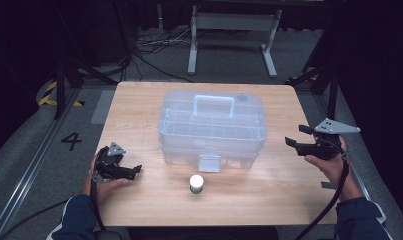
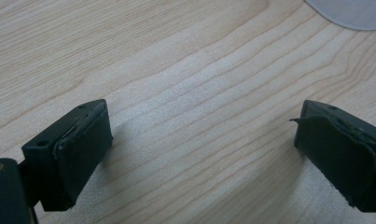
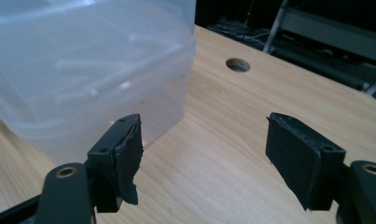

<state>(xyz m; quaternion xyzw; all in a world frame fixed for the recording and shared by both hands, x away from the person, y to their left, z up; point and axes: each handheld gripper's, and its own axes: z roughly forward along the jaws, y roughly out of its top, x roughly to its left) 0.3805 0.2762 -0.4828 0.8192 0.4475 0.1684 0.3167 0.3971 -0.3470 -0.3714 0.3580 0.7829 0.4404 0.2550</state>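
Observation:
A clear plastic toolbox (image 1: 212, 127) with a lid handle stands shut at the middle of the wooden table (image 1: 269, 200). In front of its latch stands a small jar with a white cap (image 1: 196, 183). My left gripper (image 1: 135, 172) rests low on the table at the front left, pointing right, open with bare wood between its jaws (image 2: 199, 149). My right gripper (image 1: 295, 135) is held up over the table's right edge, pointing left at the toolbox (image 3: 83, 70). It is open with nothing between its jaws (image 3: 204, 154).
A round hole (image 3: 238, 65) is cut in the tabletop beyond the box's far corner. A pale rounded edge (image 2: 358, 11) shows ahead of the left gripper. Behind the table are a white metal stand (image 1: 234, 30) and floor cables (image 1: 154, 45).

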